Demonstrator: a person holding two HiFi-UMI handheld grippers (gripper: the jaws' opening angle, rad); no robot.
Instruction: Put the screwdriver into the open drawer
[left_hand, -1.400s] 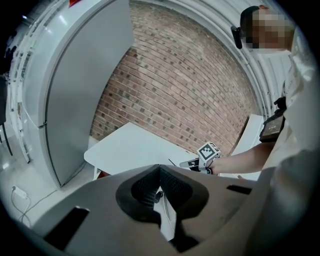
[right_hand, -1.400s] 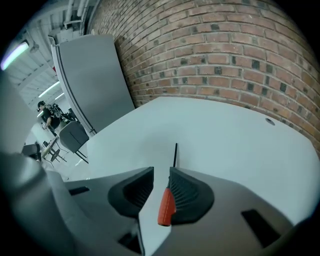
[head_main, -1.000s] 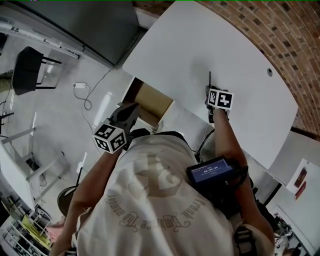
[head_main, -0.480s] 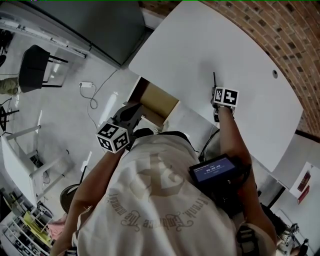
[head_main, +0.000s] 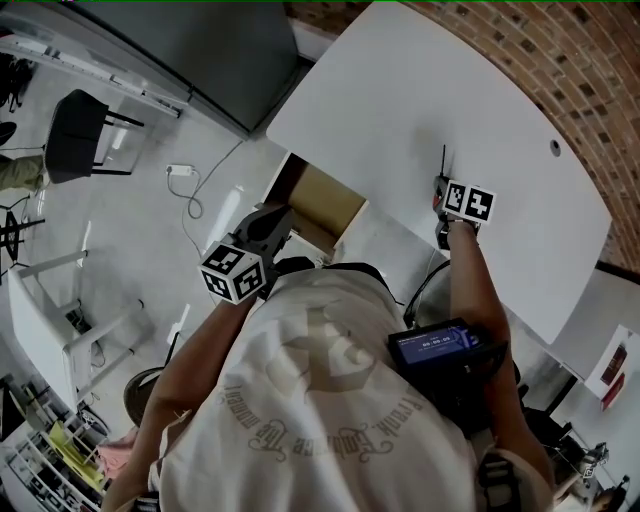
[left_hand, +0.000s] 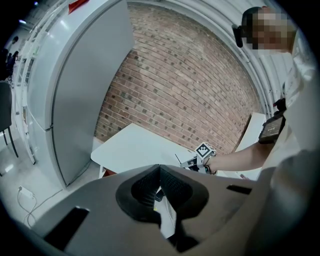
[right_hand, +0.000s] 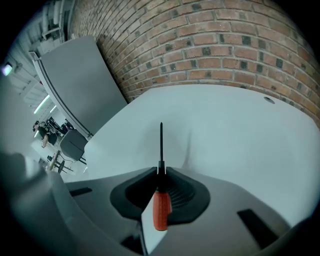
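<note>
Screwdriver (right_hand: 161, 205) is clamped in my right gripper (right_hand: 161, 172): the jaws are closed on its red handle and the dark shaft points out over the white table (head_main: 400, 90). My left gripper (left_hand: 160, 172) has its jaws pressed together on nothing, near the open drawer (head_main: 322, 200) under the table's edge.

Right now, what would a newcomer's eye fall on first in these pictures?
The red-handled screwdriver, clamped between the jaws of the right gripper, its shaft pointing out over the white table. Next, the open drawer at the table's edge, near the left gripper.
</note>
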